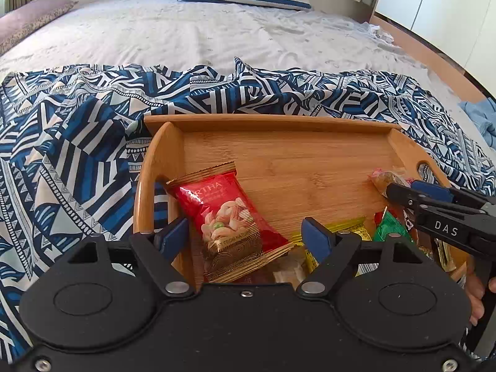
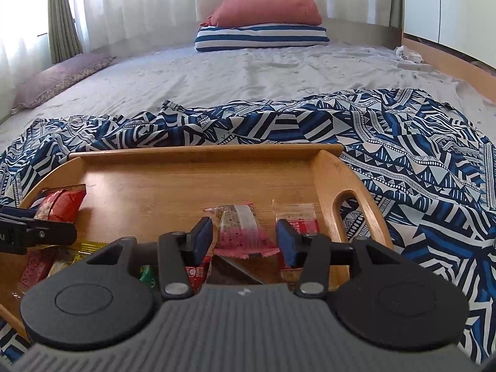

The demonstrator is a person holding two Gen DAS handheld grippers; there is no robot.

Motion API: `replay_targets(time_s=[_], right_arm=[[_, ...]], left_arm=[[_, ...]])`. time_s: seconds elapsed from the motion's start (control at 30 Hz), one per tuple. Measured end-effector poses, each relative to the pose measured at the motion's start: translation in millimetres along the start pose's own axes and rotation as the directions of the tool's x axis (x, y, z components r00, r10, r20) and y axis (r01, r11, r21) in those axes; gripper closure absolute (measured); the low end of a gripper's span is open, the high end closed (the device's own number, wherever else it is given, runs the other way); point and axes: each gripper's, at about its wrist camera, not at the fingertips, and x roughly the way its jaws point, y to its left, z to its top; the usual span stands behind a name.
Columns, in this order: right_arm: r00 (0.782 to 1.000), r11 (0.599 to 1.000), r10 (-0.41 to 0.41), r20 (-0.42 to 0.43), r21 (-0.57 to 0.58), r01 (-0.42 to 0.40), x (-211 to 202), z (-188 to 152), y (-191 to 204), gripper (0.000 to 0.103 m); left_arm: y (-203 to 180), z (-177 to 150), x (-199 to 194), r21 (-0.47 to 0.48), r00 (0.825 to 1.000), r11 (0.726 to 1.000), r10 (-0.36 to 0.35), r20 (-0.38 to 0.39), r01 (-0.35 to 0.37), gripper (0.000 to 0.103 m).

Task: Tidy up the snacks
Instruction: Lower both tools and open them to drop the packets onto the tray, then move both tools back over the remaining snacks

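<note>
A bamboo tray (image 1: pixel 279 152) (image 2: pixel 173 183) lies on a patterned blue cloth on the bed. My left gripper (image 1: pixel 245 235) is open over a red nut packet (image 1: pixel 229 214) at the tray's left side, which also shows in the right wrist view (image 2: pixel 62 204). My right gripper (image 2: pixel 245 241) is open above a pink-and-clear snack packet (image 2: pixel 241 229); a clear-and-red packet (image 2: pixel 297 217) lies beside its right finger. In the left wrist view the right gripper (image 1: pixel 403 193) reaches in from the right near a small wrapped snack (image 1: pixel 386 178). Yellow (image 1: pixel 350 229) and green (image 1: pixel 389 226) packets lie at the tray's near edge.
The blue patterned cloth (image 1: pixel 77 161) (image 2: pixel 418 161) spreads around the tray. Grey bedsheet (image 1: pixel 201 37) stretches beyond it. A striped pillow (image 2: pixel 262 38) with a red pillow (image 2: pixel 269 7) on top sits at the head. A purple pillow (image 2: pixel 59 77) lies at the left.
</note>
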Motion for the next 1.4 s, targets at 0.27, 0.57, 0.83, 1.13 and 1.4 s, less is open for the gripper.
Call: replay_targets(time_s=[0.27, 0.57, 0.83, 1.13, 1.4], right_arm=[[0.999, 1.0, 0.02, 0.026, -0.02, -0.02, -23.3, 2.6, 4.3, 0.031], [0.997, 0.999, 0.041, 0.072, -0.036, -0.038, -67.8, -2.4, 8.4, 0.025], [0.99, 0.997, 0.058, 0.128, -0.06, -0.051, -120.3, -11.3, 9.9, 0.018], [0.982, 0.986, 0.094, 0.161, -0.15, -0.069, -169.8, -38.9, 24.9, 0.014], [0.982, 0.975, 0.13, 0.141, -0.197, -0.1, -193.6, -81.6, 37.9, 0.013]], left_arm=[[-5.5, -5.8, -27.9, 0.03, 0.998, 0.999, 0.039, 0.045, -0.041, 0.018], [-18.6, -23.1, -90.2, 0.052, 0.988, 0.996, 0.059, 0.145, -0.067, 0.011], [-33.4, -52.5, -151.9, 0.045, 0.972, 0.997, 0.053, 0.23, -0.065, 0.01], [-47.3, -99.5, -201.4, 0.039, 0.961, 0.996, 0.069, 0.268, -0.082, 0.009], [-46.9, -146.9, -208.7, 0.009, 0.971, 0.995, 0.094, 0.218, -0.098, 0.009]])
